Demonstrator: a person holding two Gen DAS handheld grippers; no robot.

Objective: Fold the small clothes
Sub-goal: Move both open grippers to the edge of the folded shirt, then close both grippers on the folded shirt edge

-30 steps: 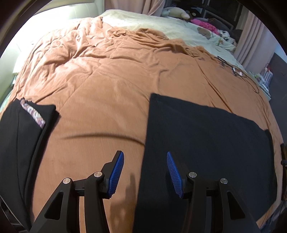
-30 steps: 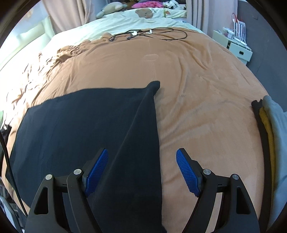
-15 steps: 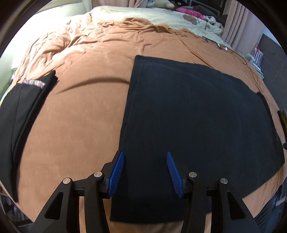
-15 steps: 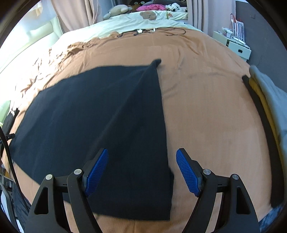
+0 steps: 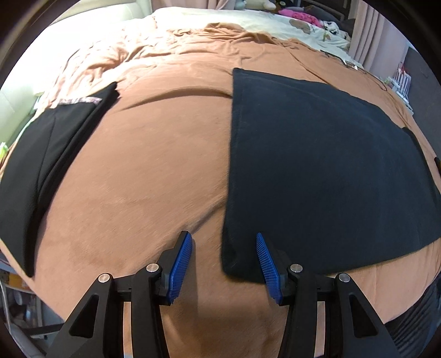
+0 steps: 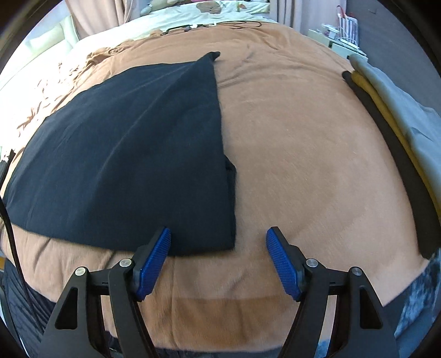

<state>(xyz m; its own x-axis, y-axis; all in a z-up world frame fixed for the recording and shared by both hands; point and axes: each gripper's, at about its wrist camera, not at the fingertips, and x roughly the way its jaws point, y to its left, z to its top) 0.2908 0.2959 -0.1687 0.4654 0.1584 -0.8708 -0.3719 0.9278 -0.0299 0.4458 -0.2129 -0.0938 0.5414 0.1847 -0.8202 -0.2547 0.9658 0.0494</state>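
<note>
A black garment (image 5: 317,165) lies flat on the brown blanket (image 5: 154,165), folded into a rough rectangle. In the right wrist view the same black garment (image 6: 132,148) shows a diagonal folded flap along its right side. My left gripper (image 5: 223,261) is open just above the garment's near left corner, which lies between its blue pads. My right gripper (image 6: 217,261) is open over the near right corner, holding nothing.
A folded black piece with a patterned band (image 5: 49,143) lies at the left of the bed. A stack of folded black, yellow and grey clothes (image 6: 397,132) sits at the right edge. Cables (image 6: 209,24) and pillows lie at the far end.
Both grippers have drawn back toward the near edge of the bed and stayed open. The garment now lies farther ahead, with its near corners at the fingertips.
</note>
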